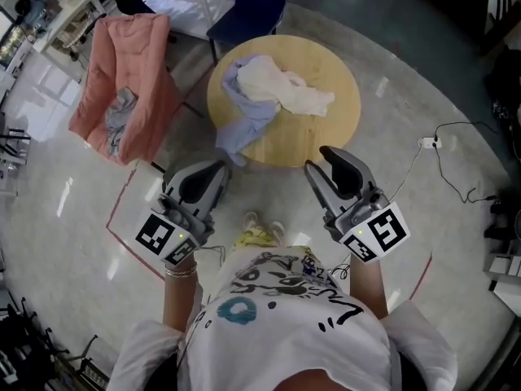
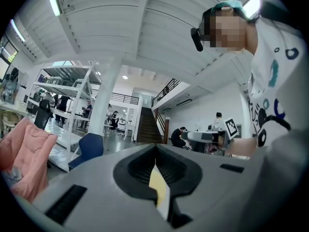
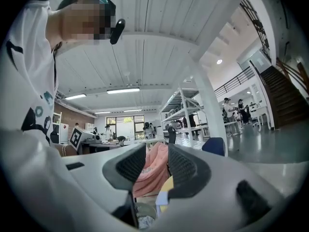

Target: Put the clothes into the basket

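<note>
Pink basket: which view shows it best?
Head view: the pink basket shows almost whole from above, left of the round table, a grey garment inside. The left gripper view catches one side at its left edge. The right gripper view shows only a strip between the fingers of the right gripper.

Open floor (image 1: 269,187) up to table (image 1: 330,137) under clothes (image 1: 281,88)

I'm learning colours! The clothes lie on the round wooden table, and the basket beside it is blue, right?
Not blue: the head view shows the basket is pink. The clothes do lie on the round wooden table.
</note>
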Motion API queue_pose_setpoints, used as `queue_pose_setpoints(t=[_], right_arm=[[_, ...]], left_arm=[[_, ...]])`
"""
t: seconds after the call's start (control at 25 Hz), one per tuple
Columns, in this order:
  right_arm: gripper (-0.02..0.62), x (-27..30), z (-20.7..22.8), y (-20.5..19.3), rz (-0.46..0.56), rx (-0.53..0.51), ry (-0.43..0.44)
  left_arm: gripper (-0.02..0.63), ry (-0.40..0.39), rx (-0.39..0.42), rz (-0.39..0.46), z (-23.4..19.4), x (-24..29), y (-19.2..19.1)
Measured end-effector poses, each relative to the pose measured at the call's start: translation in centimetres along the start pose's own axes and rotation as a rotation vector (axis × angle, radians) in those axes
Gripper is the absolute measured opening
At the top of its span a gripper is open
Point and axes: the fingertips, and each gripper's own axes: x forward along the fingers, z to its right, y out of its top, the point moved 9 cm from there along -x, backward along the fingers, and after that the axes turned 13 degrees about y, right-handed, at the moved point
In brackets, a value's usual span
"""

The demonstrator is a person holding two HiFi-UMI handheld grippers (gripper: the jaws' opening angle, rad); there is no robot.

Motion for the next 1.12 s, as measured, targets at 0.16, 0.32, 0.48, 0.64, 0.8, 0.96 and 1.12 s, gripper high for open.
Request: queue_pose_setpoints(t=[0.16, 0.32, 0.48, 0.64, 0.8, 0.96, 1.12], right_arm=[[0.129, 0.7, 1.5, -0.1, -0.002, 0.0, 0.018], [0.128, 1.6, 3.4, -0.1, -0.01, 0.0, 0.024], [0.129, 3.0, 5.6, 0.0, -0.016, 0.003, 0.028], [0.129, 5.6, 8.4, -0.3, -0.03, 0.008, 0.04], [0.129, 8.3, 10.5, -0.3, -0.038, 0.019, 0.043], [0.129, 11.1, 12.5, 0.1, -0.048, 0.022, 0.043], [0.129, 13.5, 14.7, 0.2, -0.068, 0.025, 0.031]], left_arm=[[0.015, 0.013, 0.0, -0.005, -0.5, 1.4, 0.0], [0.015, 0.023, 0.005, -0.008, -1.3, 3.0, 0.2], [0.015, 0.036, 0.006, -0.014, -2.9, 4.6, 0.3], [0.015, 0.052, 0.004, -0.016, -5.8, 7.1, 0.4], [0.015, 0.041, -0.001, -0.021, -8.2, 9.3, 0.8], [0.015, 0.033, -0.004, -0.025, -10.9, 11.4, 1.2], [0.015, 0.032, 0.004, -0.034, -13.6, 13.5, 1.6]])
